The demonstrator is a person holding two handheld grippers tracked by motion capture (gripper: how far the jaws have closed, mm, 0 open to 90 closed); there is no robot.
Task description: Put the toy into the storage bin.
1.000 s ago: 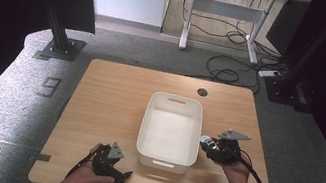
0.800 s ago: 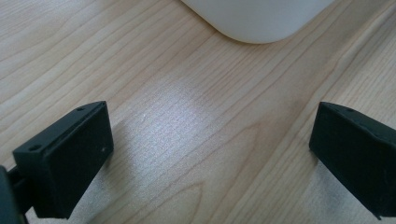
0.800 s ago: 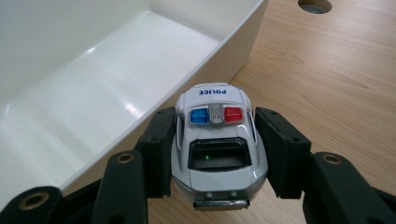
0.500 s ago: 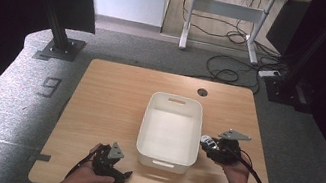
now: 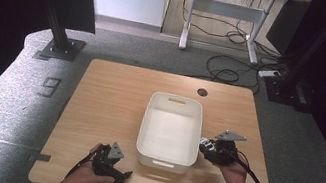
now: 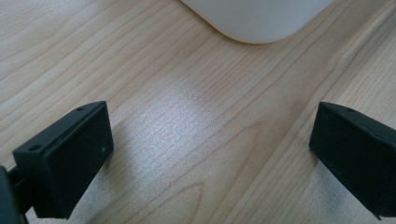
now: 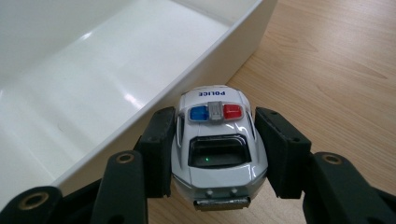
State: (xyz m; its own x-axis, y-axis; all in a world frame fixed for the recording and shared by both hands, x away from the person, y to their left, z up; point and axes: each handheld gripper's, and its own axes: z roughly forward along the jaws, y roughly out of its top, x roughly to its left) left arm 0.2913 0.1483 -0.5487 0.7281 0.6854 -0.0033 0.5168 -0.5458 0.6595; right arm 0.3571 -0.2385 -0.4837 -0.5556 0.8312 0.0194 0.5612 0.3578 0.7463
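Your main obstacle is the white bin [image 5: 170, 132], standing mid-table between your two hands, its walls upright and its inside bare. Wooden table [image 5: 114, 98] lies open on your left and toward the far edge, broken only by a small round hole [image 5: 202, 92] near the far side. Your right gripper [image 5: 210, 148] sits just beside the bin's right wall, jaws closed on a toy police car [image 7: 215, 140] whose nose nearly meets the rim. Your left gripper [image 6: 212, 154] has jaws spread wide over bare wood, bin corner just ahead.
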